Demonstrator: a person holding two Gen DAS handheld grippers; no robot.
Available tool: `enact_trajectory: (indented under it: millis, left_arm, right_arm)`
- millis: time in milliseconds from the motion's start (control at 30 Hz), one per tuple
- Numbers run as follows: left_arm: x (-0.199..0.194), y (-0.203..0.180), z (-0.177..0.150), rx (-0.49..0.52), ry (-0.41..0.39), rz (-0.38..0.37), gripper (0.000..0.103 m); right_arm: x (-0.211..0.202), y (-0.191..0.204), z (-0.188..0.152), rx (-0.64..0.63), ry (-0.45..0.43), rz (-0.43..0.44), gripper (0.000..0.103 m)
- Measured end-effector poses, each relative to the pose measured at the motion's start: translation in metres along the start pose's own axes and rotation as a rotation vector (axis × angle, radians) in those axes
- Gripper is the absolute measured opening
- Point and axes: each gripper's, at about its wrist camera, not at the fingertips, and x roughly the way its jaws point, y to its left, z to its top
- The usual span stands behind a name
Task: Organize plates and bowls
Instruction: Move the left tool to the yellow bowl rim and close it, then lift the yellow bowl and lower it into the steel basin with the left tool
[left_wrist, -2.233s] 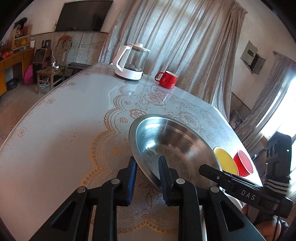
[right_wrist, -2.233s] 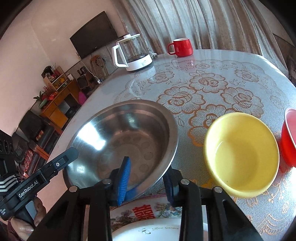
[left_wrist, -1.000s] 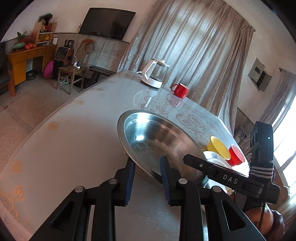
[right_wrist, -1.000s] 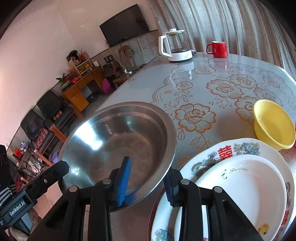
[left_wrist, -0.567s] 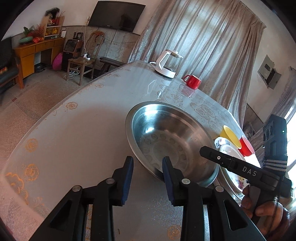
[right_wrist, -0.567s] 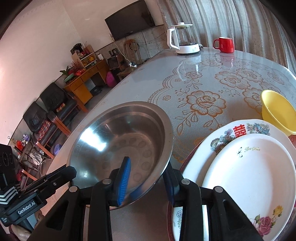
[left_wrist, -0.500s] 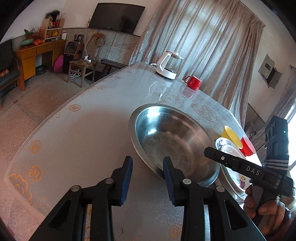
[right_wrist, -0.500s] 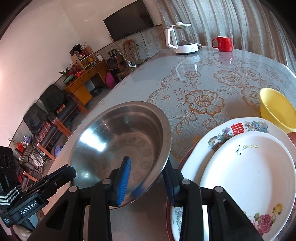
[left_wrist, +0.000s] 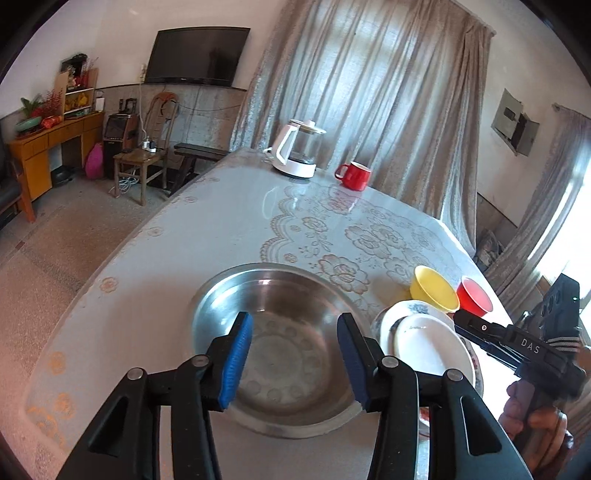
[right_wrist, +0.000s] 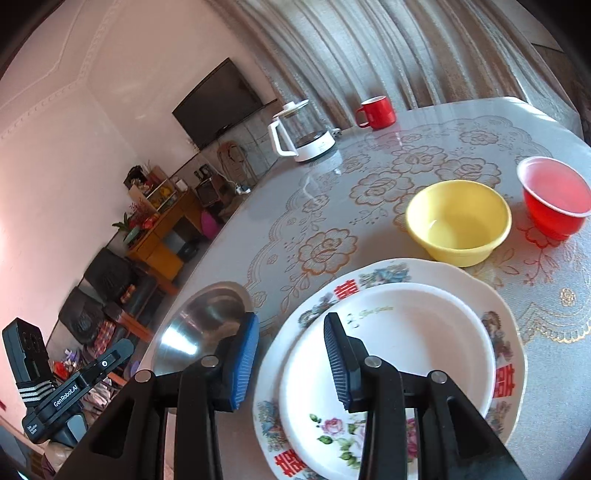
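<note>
Steel basin (left_wrist: 284, 354) set on counter (left_wrist: 207, 236) left of plate stack (right_wrist: 388, 354); both claws, left (left_wrist: 293, 360) and right (right_wrist: 291, 354), wide, holding nothing. Next, probably: gather yellow bowl (right_wrist: 458, 221) just beyond plate stack.

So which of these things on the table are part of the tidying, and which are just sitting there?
Part of the job:
steel bowl
white plate
flowered plate
yellow bowl
red bowl

Just sitting there:
kettle
red mug
</note>
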Motion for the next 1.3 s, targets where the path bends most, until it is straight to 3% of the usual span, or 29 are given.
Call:
enact_trajectory:
  millis: [233, 367, 500, 600, 667, 900, 933, 967, 1000, 1067, 1300]
  left_arm:
    - [0.055, -0.082, 0.023, 0.143, 0.096, -0.115, 0.049]
    - [0.089, -0.122, 0.037, 0.172, 0.127, -0.138, 0.049]
    - [0.135, -0.144, 0.047, 0.135, 0.215, -0.147, 0.047]
    - [0.165, -0.157, 0.049, 0.11, 0.267, -0.159, 0.046]
    - [0.181, -0.165, 0.05, 0.094, 0.293, -0.175, 0.04]
    - [0.237, -0.178, 0.055, 0.029, 0.388, -0.167, 0.039]
    - [0.243, -0.179, 0.055, 0.019, 0.401, -0.178, 0.039]
    - [0.247, -0.18, 0.055, 0.015, 0.409, -0.188, 0.034]
    - [0.25, -0.182, 0.055, 0.018, 0.416, -0.203, 0.022]
    - [0.25, -0.185, 0.053, 0.038, 0.412, -0.2, 0.02]
    - [0.224, -0.174, 0.051, 0.025, 0.365, -0.239, 0.02]
  right_arm:
    - [-0.022, -0.077, 0.021, 0.209, -0.046, -0.065, 0.041]
    - [-0.023, -0.11, 0.034, 0.279, -0.073, -0.096, 0.041]
    - [-0.013, -0.128, 0.047, 0.277, -0.066, -0.178, 0.031]
    - [-0.005, -0.14, 0.054, 0.281, -0.059, -0.187, 0.029]
    - [0.0, -0.146, 0.056, 0.292, -0.053, -0.182, 0.029]
    - [0.014, -0.164, 0.064, 0.307, -0.032, -0.175, 0.029]
    - [0.017, -0.165, 0.065, 0.309, -0.026, -0.173, 0.025]
    - [0.019, -0.167, 0.065, 0.309, -0.021, -0.169, 0.021]
    - [0.023, -0.167, 0.066, 0.305, -0.016, -0.167, 0.02]
    - [0.029, -0.168, 0.066, 0.295, -0.002, -0.164, 0.015]
    - [0.021, -0.158, 0.067, 0.263, -0.029, -0.159, 0.015]
